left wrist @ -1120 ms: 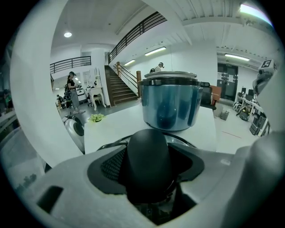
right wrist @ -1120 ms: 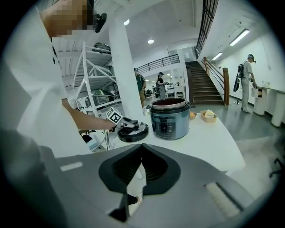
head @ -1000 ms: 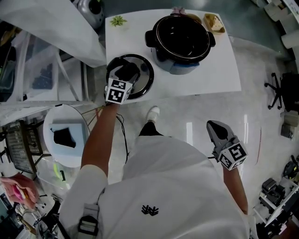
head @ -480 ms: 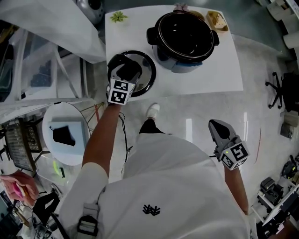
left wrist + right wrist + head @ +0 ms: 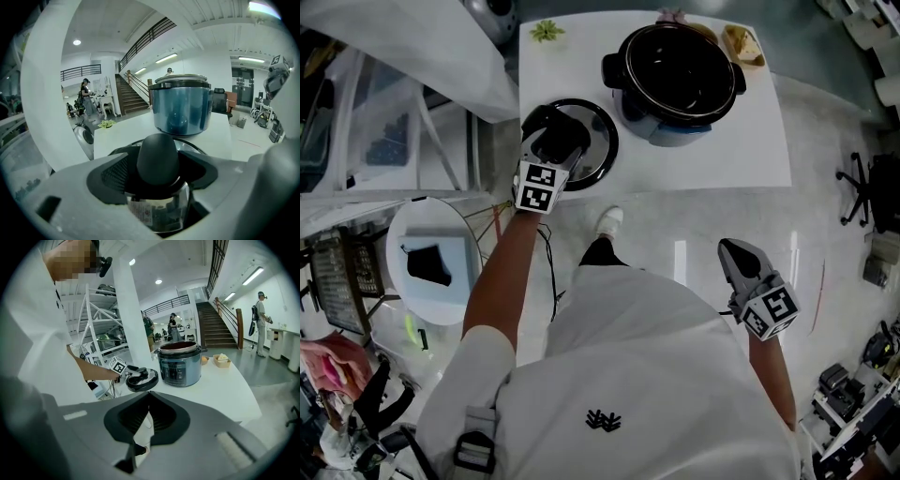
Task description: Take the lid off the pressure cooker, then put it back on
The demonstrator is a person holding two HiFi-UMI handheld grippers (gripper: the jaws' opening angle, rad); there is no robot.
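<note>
The black-rimmed steel lid lies flat on the white table at its near-left corner. My left gripper reaches over it. In the left gripper view the black knob stands between the opening jaws of that gripper, with a gap at the left pad. The blue pressure cooker stands uncovered behind the lid, its dark pot showing; it also appears as the cooker and the cooker. My right gripper hangs low beside my body, away from the table, shut and empty.
A small green plant and a tray of food sit at the table's far edge. A round white stand is on the floor to my left, an office chair to the right. My shoe is by the table's front edge.
The left gripper stays over the lid's knob on the table; only the view has shifted a little. The right gripper has not moved.
</note>
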